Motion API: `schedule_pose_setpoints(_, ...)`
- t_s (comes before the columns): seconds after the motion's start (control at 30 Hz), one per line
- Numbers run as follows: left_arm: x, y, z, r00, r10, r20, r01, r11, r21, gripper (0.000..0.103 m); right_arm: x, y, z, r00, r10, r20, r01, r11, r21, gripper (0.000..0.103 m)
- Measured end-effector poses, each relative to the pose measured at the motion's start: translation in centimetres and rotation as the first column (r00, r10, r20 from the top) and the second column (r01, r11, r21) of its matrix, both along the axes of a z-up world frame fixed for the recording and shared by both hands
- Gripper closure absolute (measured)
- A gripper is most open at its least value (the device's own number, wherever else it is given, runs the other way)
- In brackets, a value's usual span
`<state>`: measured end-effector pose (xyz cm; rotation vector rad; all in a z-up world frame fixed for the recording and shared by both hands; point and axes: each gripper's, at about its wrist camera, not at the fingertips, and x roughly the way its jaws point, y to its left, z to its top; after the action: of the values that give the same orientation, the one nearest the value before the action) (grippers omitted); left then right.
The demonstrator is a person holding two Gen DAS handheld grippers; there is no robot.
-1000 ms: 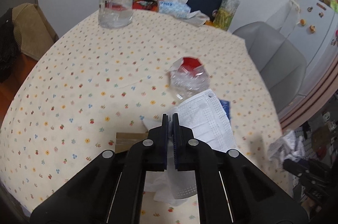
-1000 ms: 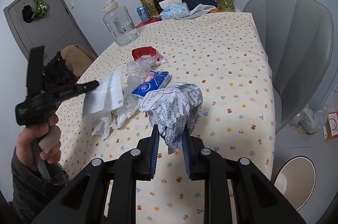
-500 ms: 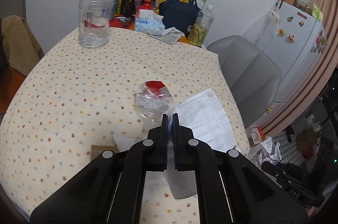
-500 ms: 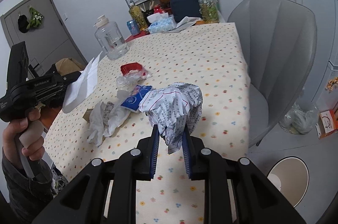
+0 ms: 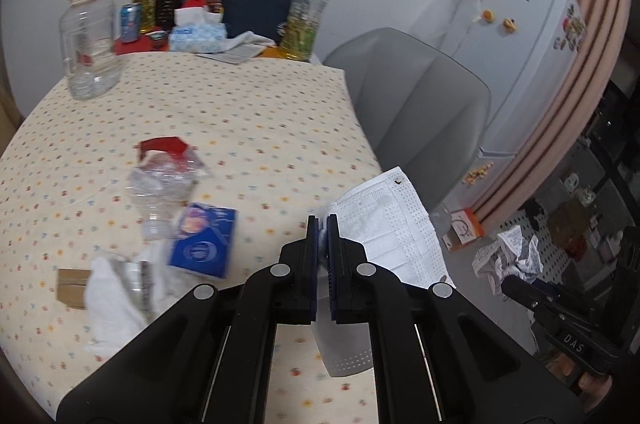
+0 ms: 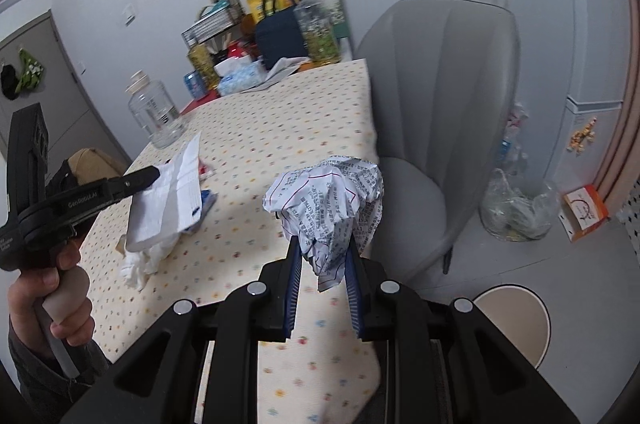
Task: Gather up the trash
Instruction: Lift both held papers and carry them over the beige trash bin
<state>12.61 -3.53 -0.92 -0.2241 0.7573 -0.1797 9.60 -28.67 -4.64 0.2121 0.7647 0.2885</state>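
Left gripper (image 5: 323, 224) clamps a white face mask (image 5: 394, 224) fanning toward 2 o'clock; blue packet (image 5: 202, 242) at 9 o'clock

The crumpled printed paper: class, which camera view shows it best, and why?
The right wrist view: the crumpled printed paper fills the centre, clamped in the right gripper. The left wrist view shows it small, far right.

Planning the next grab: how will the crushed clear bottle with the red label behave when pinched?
The crushed clear bottle looks thin-walled and empty, so probably very light and likely to buckle further under the fingers. Its flattened, creased body seems unlikely to roll, though the glossy plastic may slip on the tablecloth.
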Motion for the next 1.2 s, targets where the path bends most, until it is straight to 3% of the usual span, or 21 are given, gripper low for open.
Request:
schedule_pose_setpoints(0.53,3.3,-11.6,-3.0,0.982,-0.172,-0.075,0.173,0.985,0.011,0.098,-1.0,-10.5,-3.4,0.975,-0.211,-0.070,0.213,0.977,0.015,0.082)
schedule_pose_setpoints(1.2,7.7,-21.4,-9.1,0.922,-0.298,-0.247,0.319,0.946,0.050,0.098,0.3,-18.9,-11.7,0.916,-0.337,-0.217,0.359,0.931,0.072,0.081)
